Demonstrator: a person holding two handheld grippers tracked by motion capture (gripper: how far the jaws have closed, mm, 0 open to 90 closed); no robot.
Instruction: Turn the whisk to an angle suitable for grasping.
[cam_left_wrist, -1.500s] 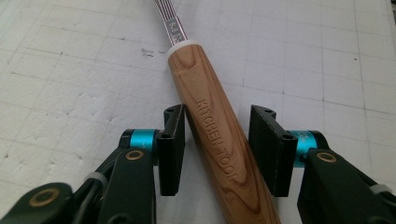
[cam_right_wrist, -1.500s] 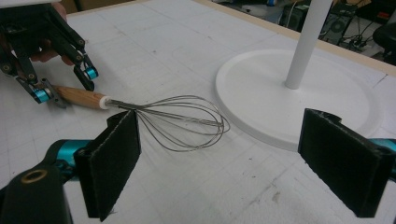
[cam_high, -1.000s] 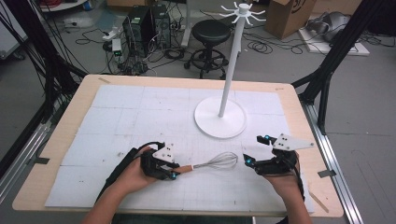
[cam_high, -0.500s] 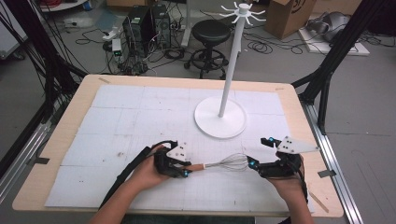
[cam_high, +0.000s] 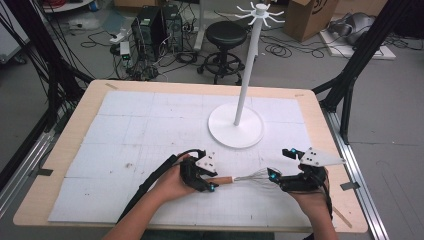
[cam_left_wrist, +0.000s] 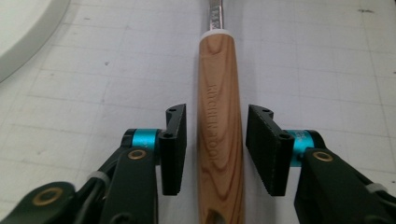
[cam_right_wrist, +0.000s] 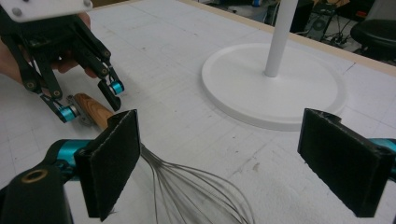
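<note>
Whisk: the whisk (cam_high: 239, 178) lies flat on the table (cam_high: 150, 125), near the front edge, between the two hands; wooden handle toward the left hand, wire head toward the right.
Left tongs: the left tongs (cam_left_wrist: 215, 151) are open, jaws astride the wooden handle (cam_left_wrist: 219, 121) with a small gap on each side (not yet pinching).
Right tongs: the right tongs (cam_right_wrist: 233, 163) stand wide open above the wire loops (cam_right_wrist: 196, 196), touching nothing that can be seen.
Stand: the white hook stand (cam_high: 240, 100) rises from its round base just behind the whisk, hooks at the top.
Step in hand: judged to be the left-hand grasp of the handle.
Method advised: close squarely across the handle's mid-length, pads flat on the wood, so the rounded handle does not roll out.
Risk: the right jaws hover close to the thin wires; gripping there could bend them or let them slip through.
Hole: the handle's end hole, at the bottom of the left gripper view, should stay free of the pads.
</note>
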